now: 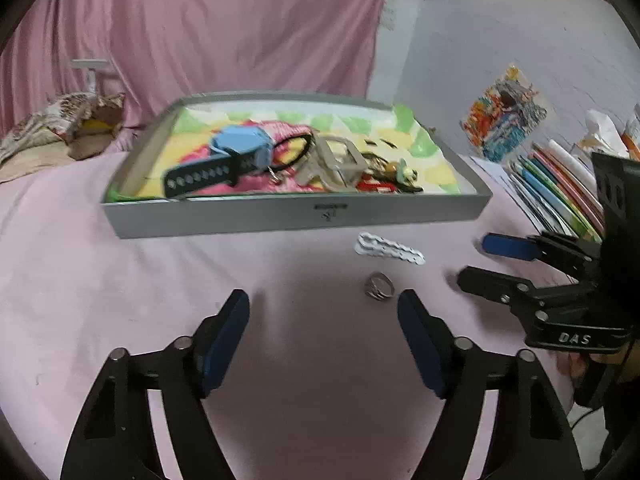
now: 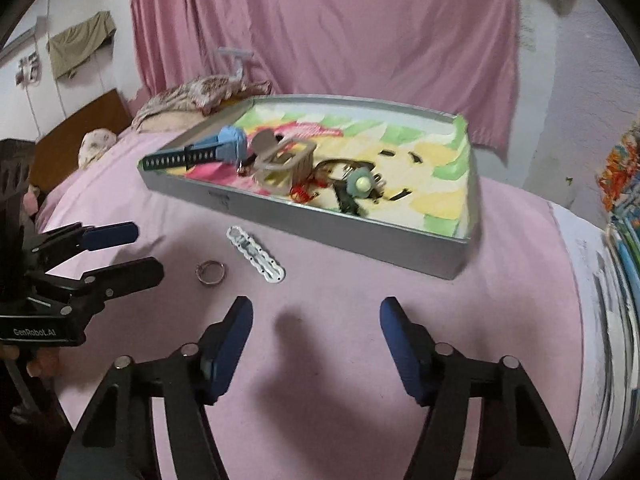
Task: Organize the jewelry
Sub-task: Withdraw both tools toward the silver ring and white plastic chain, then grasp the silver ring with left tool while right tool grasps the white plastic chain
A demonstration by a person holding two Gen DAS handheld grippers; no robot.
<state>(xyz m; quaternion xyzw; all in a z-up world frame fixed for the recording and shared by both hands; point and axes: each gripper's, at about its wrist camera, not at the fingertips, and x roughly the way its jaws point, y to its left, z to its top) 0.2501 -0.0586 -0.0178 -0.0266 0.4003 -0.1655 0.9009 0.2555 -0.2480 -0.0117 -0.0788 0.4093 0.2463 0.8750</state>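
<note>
The right gripper (image 1: 476, 258) is showing "DAS" on its body; the left gripper (image 2: 140, 250) is showing "GenRobot.AI"; the tray (image 1: 280, 216) mark is staying illegible.

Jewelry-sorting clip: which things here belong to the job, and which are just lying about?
Job:
- small silver metal ring on the pink cloth
- white scalloped hair clip beside it
- shallow grey tray holding a blue watch and other trinkets

Lying about:
- stack of colourful books
- patterned crumpled cloth
</note>
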